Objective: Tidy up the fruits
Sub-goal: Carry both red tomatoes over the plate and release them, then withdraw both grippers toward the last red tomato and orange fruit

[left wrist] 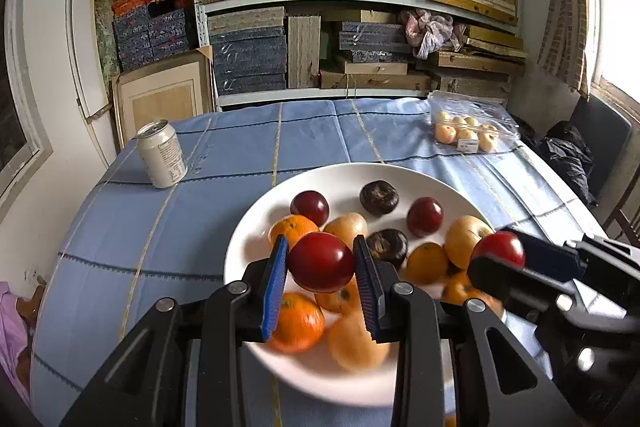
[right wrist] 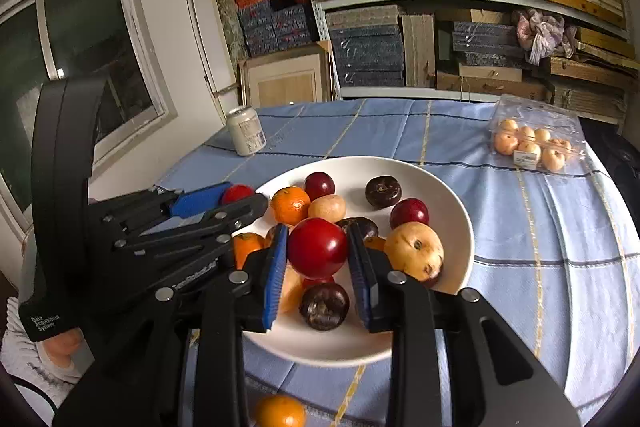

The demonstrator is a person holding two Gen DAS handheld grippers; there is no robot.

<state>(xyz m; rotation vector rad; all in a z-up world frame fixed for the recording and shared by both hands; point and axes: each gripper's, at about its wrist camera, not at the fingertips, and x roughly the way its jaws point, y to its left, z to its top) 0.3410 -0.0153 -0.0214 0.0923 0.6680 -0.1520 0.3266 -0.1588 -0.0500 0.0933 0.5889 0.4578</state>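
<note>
A white plate [left wrist: 248, 227] [right wrist: 456, 195] on the blue tablecloth holds several fruits: red plums, oranges, yellow pears and dark mangosteens. My left gripper [left wrist: 322, 263] is shut on a red plum [left wrist: 322, 261] and holds it over the plate's near side. My right gripper [right wrist: 318, 251] is shut on another red plum [right wrist: 318, 247], also over the plate. The right gripper shows in the left wrist view [left wrist: 504, 259] with its plum [left wrist: 500, 247]. The left gripper shows in the right wrist view [right wrist: 232, 199] with its plum [right wrist: 238, 191].
A silver drink can [left wrist: 162, 153] [right wrist: 247, 131] stands at the table's far left. A clear plastic pack of small yellow fruits [left wrist: 466, 133] [right wrist: 532, 145] lies at the far right. A loose orange [right wrist: 280, 411] lies on the cloth in front of the plate. Shelves of boxes stand behind.
</note>
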